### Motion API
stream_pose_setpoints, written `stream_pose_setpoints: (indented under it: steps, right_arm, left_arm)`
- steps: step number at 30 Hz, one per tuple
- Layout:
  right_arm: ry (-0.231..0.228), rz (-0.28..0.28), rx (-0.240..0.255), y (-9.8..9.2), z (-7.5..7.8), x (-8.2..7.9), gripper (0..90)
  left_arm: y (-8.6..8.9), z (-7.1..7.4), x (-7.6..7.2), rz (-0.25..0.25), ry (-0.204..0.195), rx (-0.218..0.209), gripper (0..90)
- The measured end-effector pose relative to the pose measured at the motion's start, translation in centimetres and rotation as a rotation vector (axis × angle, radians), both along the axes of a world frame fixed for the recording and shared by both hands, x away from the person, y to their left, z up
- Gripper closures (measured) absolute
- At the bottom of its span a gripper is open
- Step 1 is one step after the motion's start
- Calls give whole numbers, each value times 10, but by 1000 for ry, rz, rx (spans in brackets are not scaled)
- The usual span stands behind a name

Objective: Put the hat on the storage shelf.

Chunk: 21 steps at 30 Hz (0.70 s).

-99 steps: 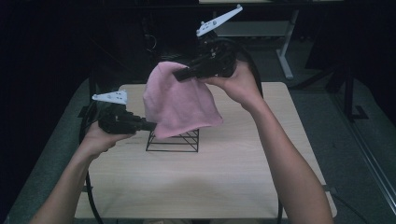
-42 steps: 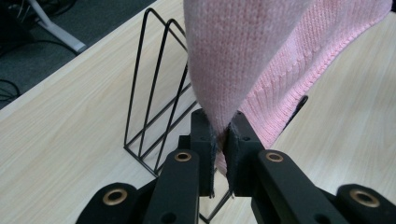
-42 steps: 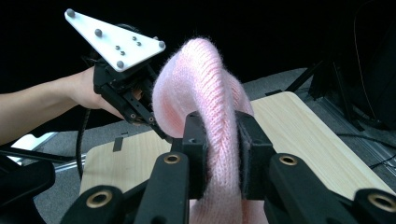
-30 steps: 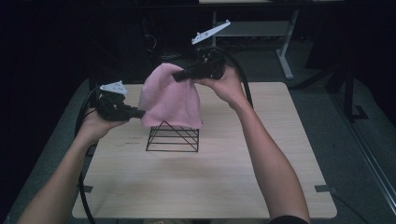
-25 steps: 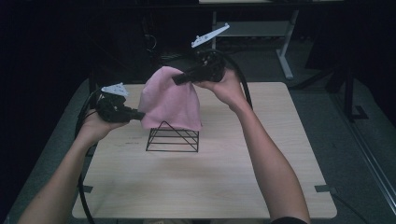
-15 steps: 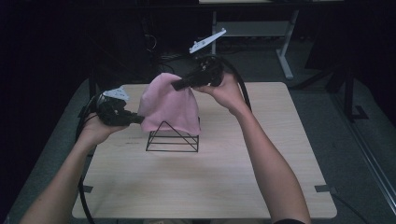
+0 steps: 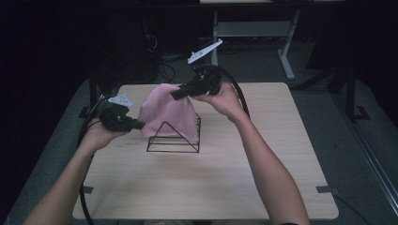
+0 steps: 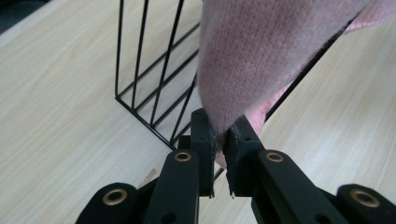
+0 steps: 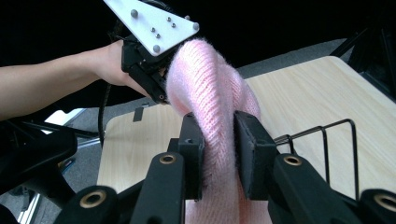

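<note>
A pink knitted cloth (image 7: pixel 166 112) hangs between my two grippers and drapes over the top of a black wire rack (image 7: pixel 173 143) shaped like a tent, in the middle of the wooden table (image 7: pixel 211 187). My left gripper (image 7: pixel 139 125) is shut on the cloth's lower left edge, close to the rack's left end. In the left gripper view its jaws (image 8: pixel 219 133) pinch a thin fold of cloth (image 8: pixel 261 56) beside the rack's wires (image 8: pixel 149 79). My right gripper (image 7: pixel 176 95) is shut on a thick bunch at the cloth's top; its jaws (image 9: pixel 218 135) squeeze the knit (image 9: pixel 205 79).
The rack (image 9: pixel 336 140) stands left of the table's centre. Bare wood lies in front of it and to its right. Behind the table, on the dark floor, are cables (image 7: pixel 164 56) and a white desk leg (image 7: pixel 286 47). Black gripper cables trail off both sides.
Both hands have come down with the cloth. It hung above the rack before and now lies over the rack's ridge, covering its back part.
</note>
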State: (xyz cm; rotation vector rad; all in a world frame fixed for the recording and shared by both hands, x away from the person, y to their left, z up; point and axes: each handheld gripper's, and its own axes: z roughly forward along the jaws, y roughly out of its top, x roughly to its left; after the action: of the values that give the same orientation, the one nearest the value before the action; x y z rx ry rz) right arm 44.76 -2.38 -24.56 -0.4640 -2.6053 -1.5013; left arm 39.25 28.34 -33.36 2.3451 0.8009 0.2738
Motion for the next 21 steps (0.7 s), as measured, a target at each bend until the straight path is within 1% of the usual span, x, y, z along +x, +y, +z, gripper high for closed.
stream_pose_setpoints:
  steps: [1,3,4,6,7,8,9,10,11,12,13,14,15,16,17,20,21]
  right_arm:
    - [6,4,-4,0,-3,0,729]
    - [2,10,-11,1,-5,1,729]
    - [14,10,-12,2,-6,1,729]
    - [9,19,-18,2,-9,1,728]
    - [17,20,-24,3,-11,0,727]
    - [17,20,-24,3,-11,0,727]
    - [19,26,-24,3,-15,1,727]
    - [31,21,-27,3,-16,0,727]
    - [32,22,-23,2,-18,0,727]
    - [33,23,-22,2,-20,0,727]
    - [33,23,-22,2,-20,0,727]
    - [46,22,-17,1,-21,0,726]
    - [47,22,-17,0,-24,0,726]
    - [47,22,-17,0,-24,0,726]
    - [53,22,-18,0,-27,0,726]
    - [52,26,-21,1,-30,0,726]
    - [60,23,-25,1,-31,0,726]
  left_arm:
    - [0,-3,0,4,6,2,830]
    - [0,-5,0,3,10,4,830]
    - [0,-7,0,4,11,5,830]
    - [0,-10,-1,5,19,15,831]
    - [-1,-11,-1,1,18,33,831]
    - [-1,-11,-1,1,18,33,830]
    - [-2,-13,-1,-3,16,51,831]
    - [-2,-13,-1,-3,16,51,831]
    - [-5,-15,-1,-6,18,68,830]
    - [-6,-16,-1,-6,13,72,831]
    - [-6,-16,-1,-6,13,72,830]
    - [-6,-17,-1,-5,15,67,830]
    - [-6,-20,-1,-5,18,66,830]
    - [-6,-20,-1,-5,18,66,830]
    - [-5,-23,-2,-2,24,61,831]
    - [-5,-25,-2,-6,33,64,831]
    - [-4,-27,-1,-10,40,69,831]
